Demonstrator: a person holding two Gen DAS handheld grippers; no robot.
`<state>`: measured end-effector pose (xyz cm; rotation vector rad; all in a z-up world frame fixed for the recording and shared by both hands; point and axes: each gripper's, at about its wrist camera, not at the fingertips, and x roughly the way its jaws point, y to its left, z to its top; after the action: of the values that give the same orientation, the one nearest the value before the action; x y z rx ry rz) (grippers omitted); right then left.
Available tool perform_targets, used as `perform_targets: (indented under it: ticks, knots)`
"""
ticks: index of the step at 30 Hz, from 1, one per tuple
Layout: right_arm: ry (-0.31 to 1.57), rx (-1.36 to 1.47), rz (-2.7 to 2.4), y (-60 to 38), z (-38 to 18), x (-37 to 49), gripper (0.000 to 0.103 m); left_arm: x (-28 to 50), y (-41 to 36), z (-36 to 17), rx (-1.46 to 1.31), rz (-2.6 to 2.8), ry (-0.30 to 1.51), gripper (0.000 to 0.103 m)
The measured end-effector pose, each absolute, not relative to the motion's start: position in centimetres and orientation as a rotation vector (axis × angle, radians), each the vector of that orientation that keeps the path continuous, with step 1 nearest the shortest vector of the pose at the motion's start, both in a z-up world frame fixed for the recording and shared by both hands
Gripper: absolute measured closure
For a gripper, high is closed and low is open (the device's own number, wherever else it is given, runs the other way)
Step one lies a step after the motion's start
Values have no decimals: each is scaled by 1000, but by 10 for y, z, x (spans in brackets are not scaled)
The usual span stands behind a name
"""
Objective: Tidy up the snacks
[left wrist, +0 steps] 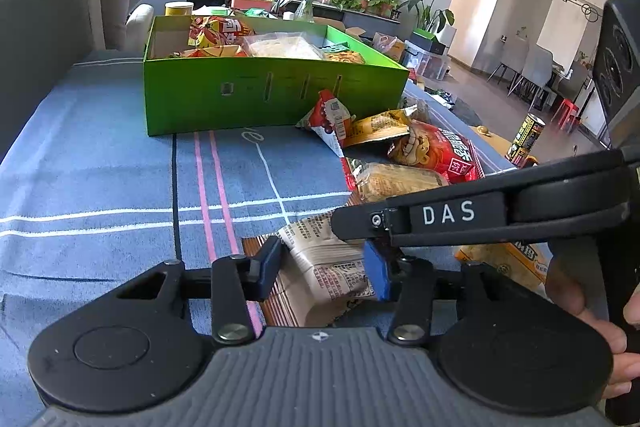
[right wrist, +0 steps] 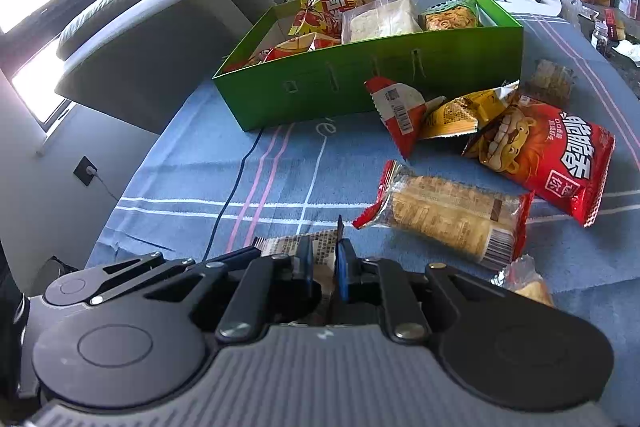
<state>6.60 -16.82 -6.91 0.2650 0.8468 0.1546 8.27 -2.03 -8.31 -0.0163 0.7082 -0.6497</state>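
Observation:
A beige printed snack packet (left wrist: 324,267) lies on the blue striped cloth between the pads of my left gripper (left wrist: 322,269), which press its two sides. My right gripper (right wrist: 325,267) is shut on the same packet (right wrist: 288,245), pinching its edge; its black finger marked DAS (left wrist: 448,213) reaches in from the right in the left wrist view. Further back stands the green box (left wrist: 272,95) (right wrist: 360,83) holding several snack bags. Loose on the cloth are a red lion bag (right wrist: 552,155), a clear cracker pack (right wrist: 448,223), a red-white pack (right wrist: 396,111) and a yellow pack (right wrist: 460,115).
A grey sofa (left wrist: 48,7) borders the cloth on the left. A black cable (right wrist: 232,195) runs across the cloth toward the box. Another yellow packet (left wrist: 508,263) lies near a person's hand (left wrist: 592,311). A black-yellow can (left wrist: 528,139) stands at the right edge.

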Motion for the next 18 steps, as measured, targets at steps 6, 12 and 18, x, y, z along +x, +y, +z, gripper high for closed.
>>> perform_targets:
  ticks: [6,12,18]
  knots:
    - [858,278,153,-170,-67,69,41,83,-20,-81,-10,-655,704,68]
    - [862,277,141,-170,-68,70,41,87,-17,-78,-29,-642,700,84]
    - [864,300,137,-172,-68,69,41,85,-18,-78,-12,-638,688,85]
